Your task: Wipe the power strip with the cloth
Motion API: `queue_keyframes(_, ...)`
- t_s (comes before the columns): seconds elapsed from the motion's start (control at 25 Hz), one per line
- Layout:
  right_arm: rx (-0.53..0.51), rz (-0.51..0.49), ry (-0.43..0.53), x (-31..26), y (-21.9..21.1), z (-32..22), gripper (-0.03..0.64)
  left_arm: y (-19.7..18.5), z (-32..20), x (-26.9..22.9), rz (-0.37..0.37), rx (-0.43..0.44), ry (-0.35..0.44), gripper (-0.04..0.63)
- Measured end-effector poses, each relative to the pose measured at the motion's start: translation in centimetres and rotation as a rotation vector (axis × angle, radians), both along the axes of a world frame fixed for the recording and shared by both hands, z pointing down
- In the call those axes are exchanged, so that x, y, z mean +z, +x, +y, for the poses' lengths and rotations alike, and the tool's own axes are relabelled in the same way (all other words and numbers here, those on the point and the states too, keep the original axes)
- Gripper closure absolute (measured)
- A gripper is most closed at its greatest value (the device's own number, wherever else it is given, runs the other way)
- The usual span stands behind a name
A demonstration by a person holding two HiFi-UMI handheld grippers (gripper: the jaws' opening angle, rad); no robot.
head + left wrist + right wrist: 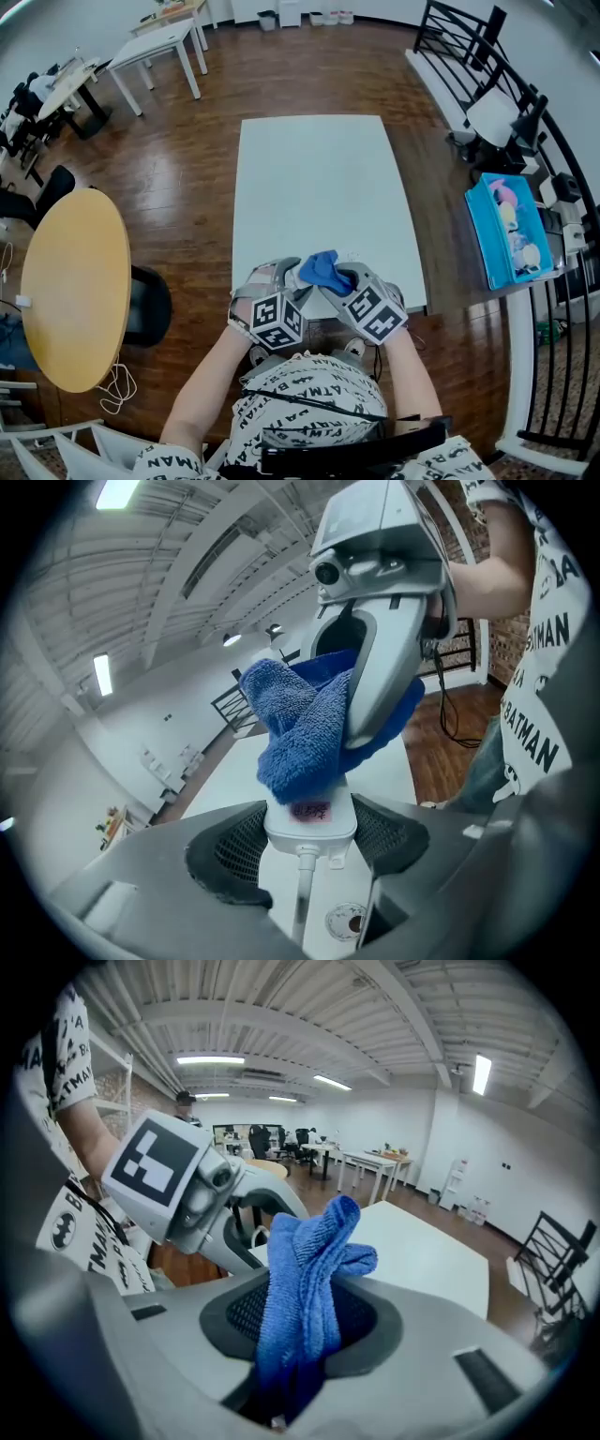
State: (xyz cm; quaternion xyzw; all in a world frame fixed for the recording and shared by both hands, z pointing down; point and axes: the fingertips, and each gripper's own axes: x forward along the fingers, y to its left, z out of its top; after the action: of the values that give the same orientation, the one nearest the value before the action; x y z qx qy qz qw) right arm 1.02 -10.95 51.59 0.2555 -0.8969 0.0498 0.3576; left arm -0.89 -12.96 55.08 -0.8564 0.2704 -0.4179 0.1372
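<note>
Left claw (309, 841) spread wide, clamped on end of power strip (311, 819), right claw (300, 1327) pinched tight on blue cloth (309, 1251), blue cloth draped atop power strip, both held above near edge of white worktop (319, 178).

A white table (328, 178) extends ahead of the left gripper (286, 278) and the right gripper (330, 278). Well to the left of the left gripper stands a round yellow table (75, 281), with a black chair (150, 305) between them. Off to the right of the right gripper, a blue bin (487, 239) holds pale items. Dark wood floor (187, 159) lies all around.
</note>
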Motion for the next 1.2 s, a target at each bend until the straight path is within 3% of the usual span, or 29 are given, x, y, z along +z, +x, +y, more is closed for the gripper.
queue_keyframes(0.12,-0.067,-0.101,-0.084,-0.5,-1.7,1.2,0.482,0.1,0.2,-0.3,0.01,0.024,0.02,0.313)
queue_keyframes(0.24,-0.148,-0.138,-0.15,-0.8,-2.5,2.4,0.482,0.5,1.1,-0.8,0.006,0.083,0.052,0.313)
queue_keyframes(0.36,-0.222,-0.176,-0.177,-1.7,-2.6,3.3,0.482,0.6,1.7,-1.0,0.014,0.106,0.062,0.313)
queue_keyframes(0.48,-0.214,-0.237,-0.169,-3.2,-1.6,3.1,0.482,0.1,1.4,-1.2,0.02,0.08,0.066,0.313)
queue_keyframes(0.68,-0.189,-0.16,-0.141,-3.6,0.7,2.7,0.482,-0.5,1.5,-1.5,0.017,0.084,0.074,0.313)
queue_keyframes(0.96,-0.27,-0.073,-0.136,-1.9,-2.3,4.4,0.481,0.9,2.9,-1.9,0.024,0.13,0.093,0.313)
queue_keyframes(1.2,-0.176,0.0,-0.104,-1.4,-0.5,2.8,0.48,-0.1,2.9,-2.4,0.045,0.11,0.096,0.313)
